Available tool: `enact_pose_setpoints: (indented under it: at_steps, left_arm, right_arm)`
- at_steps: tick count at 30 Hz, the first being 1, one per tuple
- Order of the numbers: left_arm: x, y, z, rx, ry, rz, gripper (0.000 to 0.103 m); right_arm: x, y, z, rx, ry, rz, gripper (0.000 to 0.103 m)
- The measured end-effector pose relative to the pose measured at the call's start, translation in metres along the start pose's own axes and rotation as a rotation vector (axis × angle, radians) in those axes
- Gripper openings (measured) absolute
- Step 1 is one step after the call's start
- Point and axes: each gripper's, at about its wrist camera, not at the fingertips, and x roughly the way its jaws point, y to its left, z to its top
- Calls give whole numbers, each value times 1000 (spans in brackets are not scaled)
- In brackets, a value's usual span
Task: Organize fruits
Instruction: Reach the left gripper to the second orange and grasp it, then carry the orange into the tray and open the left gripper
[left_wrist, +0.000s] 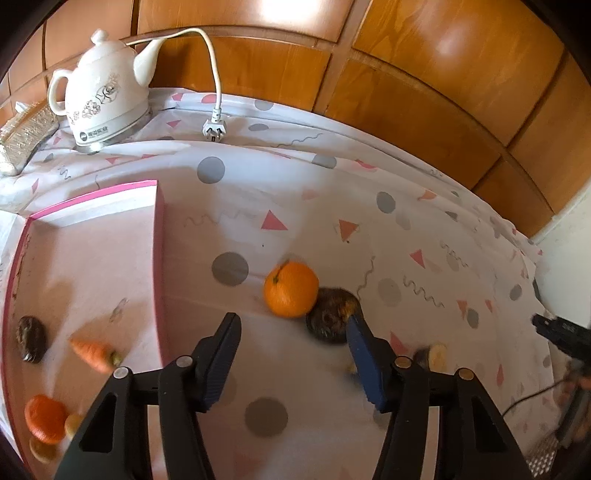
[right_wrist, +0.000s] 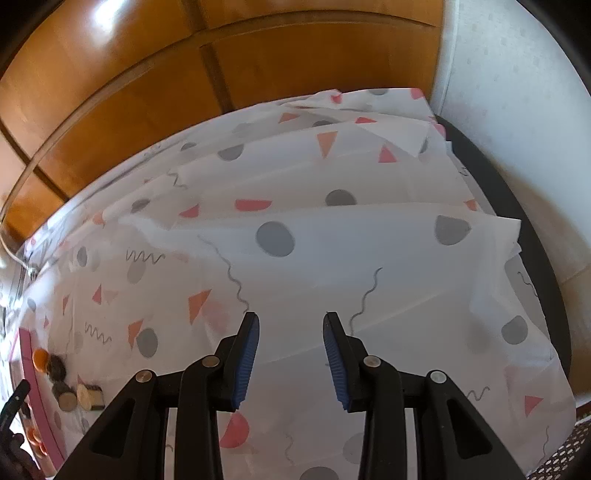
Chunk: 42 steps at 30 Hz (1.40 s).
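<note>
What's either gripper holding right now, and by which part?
Nothing. Left gripper is open above the cloth short of the orange; right gripper is open over bare tablecloth.

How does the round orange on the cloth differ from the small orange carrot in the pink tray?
The round orange lies out on the patterned tablecloth, touching a dark brown fruit; the small orange carrot is tapered, smaller, and lies alone inside the pink tray. Both are orange.

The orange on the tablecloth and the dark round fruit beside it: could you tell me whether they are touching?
Touching, it appears: in the left wrist view the orange overlaps the dark round fruit edge with no tablecloth showing between them.
</note>
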Motion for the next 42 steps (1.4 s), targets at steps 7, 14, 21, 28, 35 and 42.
enact_pose_setpoints:
  at_steps: [7, 14, 21, 28, 35, 42]
  left_arm:
    - [29, -2, 14, 13, 24, 23, 52]
    - [52, 5, 22, -17, 53, 13, 39]
    - [28, 1, 16, 2, 22, -12, 39]
    - [-2, 13, 16, -18, -22, -23, 39]
    - [-30, 63, 30, -87, -75, 53, 39]
    - [-37, 129, 40, -203, -86, 159, 39]
  right_arm:
    - [-1, -13, 4, 64, -7, -5, 36]
    - [2, -6, 4, 36, 3, -5, 36]
    - [5, -6, 3, 34, 10, -15, 36]
    - [6, -12, 2, 51, 12, -34, 36]
    - [7, -13, 0, 49, 18, -38, 36]
    - [8, -14, 0, 45, 23, -52, 36]
